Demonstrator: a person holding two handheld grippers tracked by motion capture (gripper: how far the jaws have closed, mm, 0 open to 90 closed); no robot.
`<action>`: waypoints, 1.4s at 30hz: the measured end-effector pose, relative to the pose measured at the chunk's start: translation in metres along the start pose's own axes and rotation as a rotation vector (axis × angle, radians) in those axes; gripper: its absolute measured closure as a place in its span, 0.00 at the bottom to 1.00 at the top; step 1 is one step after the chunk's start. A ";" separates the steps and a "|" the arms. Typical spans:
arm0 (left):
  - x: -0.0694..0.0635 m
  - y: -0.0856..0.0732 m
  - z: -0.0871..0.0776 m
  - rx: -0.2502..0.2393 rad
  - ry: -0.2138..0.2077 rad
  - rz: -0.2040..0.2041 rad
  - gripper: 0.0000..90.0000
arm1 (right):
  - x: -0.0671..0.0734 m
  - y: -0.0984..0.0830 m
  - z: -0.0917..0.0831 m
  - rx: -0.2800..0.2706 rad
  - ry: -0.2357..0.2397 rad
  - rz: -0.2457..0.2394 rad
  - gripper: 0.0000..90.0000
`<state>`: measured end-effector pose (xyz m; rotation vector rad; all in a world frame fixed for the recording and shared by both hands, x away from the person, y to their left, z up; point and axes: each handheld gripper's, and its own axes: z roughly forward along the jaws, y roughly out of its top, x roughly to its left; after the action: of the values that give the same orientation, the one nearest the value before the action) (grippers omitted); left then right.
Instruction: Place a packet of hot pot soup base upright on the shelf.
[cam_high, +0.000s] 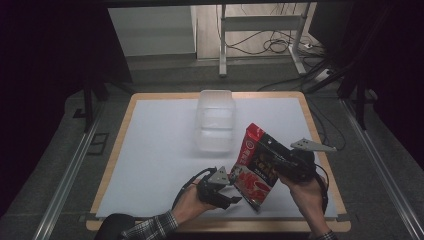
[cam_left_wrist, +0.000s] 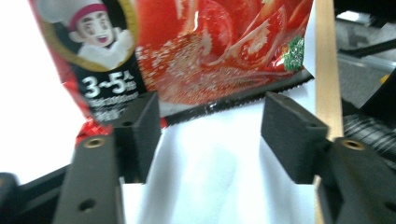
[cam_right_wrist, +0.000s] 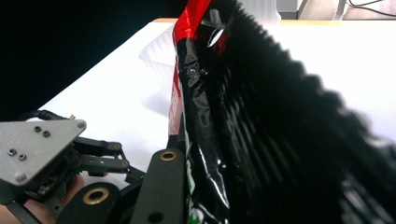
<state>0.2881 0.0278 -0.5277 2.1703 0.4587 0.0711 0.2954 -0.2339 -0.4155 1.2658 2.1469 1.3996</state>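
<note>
A red and black food packet (cam_high: 257, 167) with a chef picture stands tilted above the white table top, near the front right. My right gripper (cam_high: 267, 150) is shut on the packet's upper part; in the right gripper view one jaw presses flat against its glossy side (cam_right_wrist: 261, 140). My left gripper (cam_high: 236, 189) sits just left of the packet's lower end. In the left gripper view its pads (cam_left_wrist: 137, 133) stand apart, open, with the packet's serrated bottom edge (cam_left_wrist: 196, 51) just beyond them and nothing pressed between them.
A clear plastic container (cam_high: 216, 120) stands at the middle back of the white mat (cam_high: 160, 145), behind the packet. The wooden table rim (cam_high: 327, 165) runs close to the right hand. Desk legs and cables lie on the floor beyond the table.
</note>
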 end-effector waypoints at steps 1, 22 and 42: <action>0.001 0.000 -0.002 0.001 -0.003 -0.015 0.32 | 0.000 0.002 0.000 -0.001 -0.001 -0.006 0.83; 0.005 -0.013 -0.030 0.001 0.041 -0.033 0.05 | -0.015 0.051 -0.006 -0.071 -0.056 -0.029 0.83; -0.001 -0.027 -0.048 0.030 0.063 -0.002 0.03 | -0.031 0.088 0.010 -0.089 -0.090 -0.035 0.83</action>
<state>0.2689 0.0789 -0.5203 2.2019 0.5009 0.1328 0.3645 -0.2396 -0.3531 1.2291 2.0150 1.3803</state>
